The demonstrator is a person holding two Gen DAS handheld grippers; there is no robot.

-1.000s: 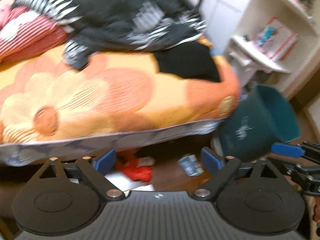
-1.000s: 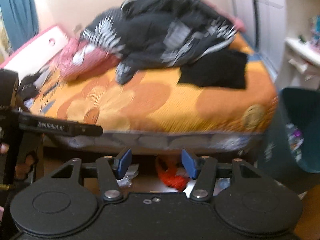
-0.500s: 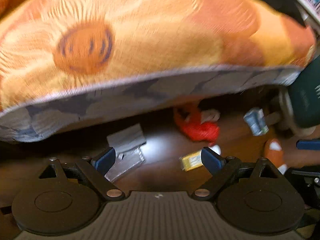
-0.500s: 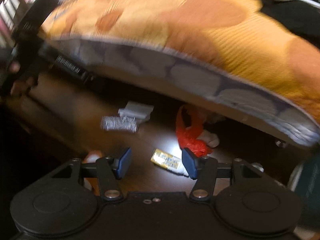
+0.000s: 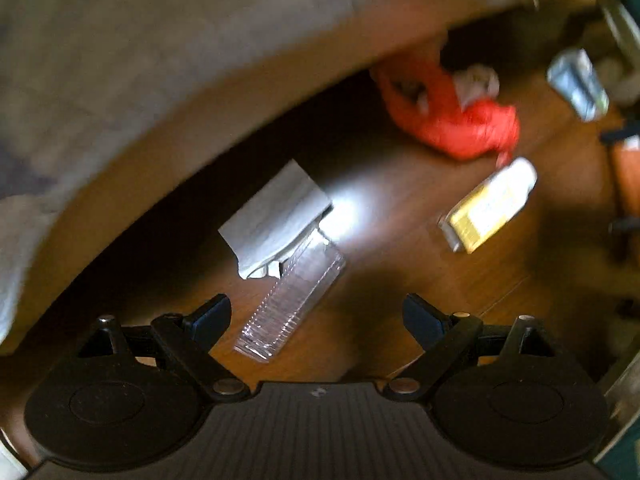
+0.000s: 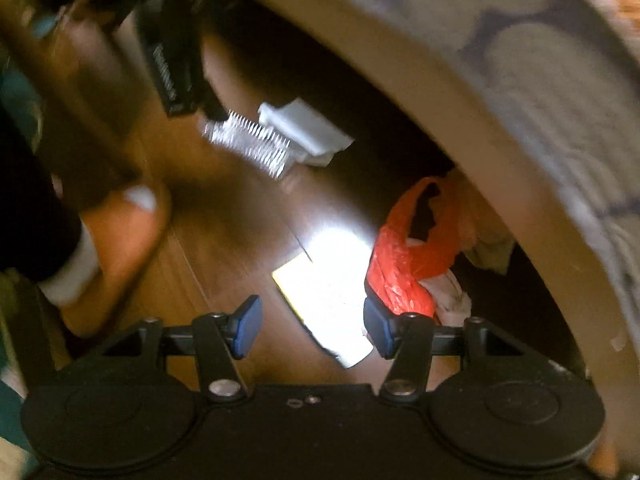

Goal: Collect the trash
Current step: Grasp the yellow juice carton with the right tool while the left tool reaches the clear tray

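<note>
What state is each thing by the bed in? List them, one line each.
left gripper: open, above the clear ribbed tray.
right gripper: open, above the yellow packet.
clear ribbed tray: flat on the floor, empty.
yellow packet: lying flat.
red plastic bag: crumpled, mouth open.
grey paper: folded, touching the tray's end.

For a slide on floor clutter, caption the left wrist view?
Open left gripper above a clear ribbed plastic tray and grey paper on the wooden floor beside the bed.
</note>
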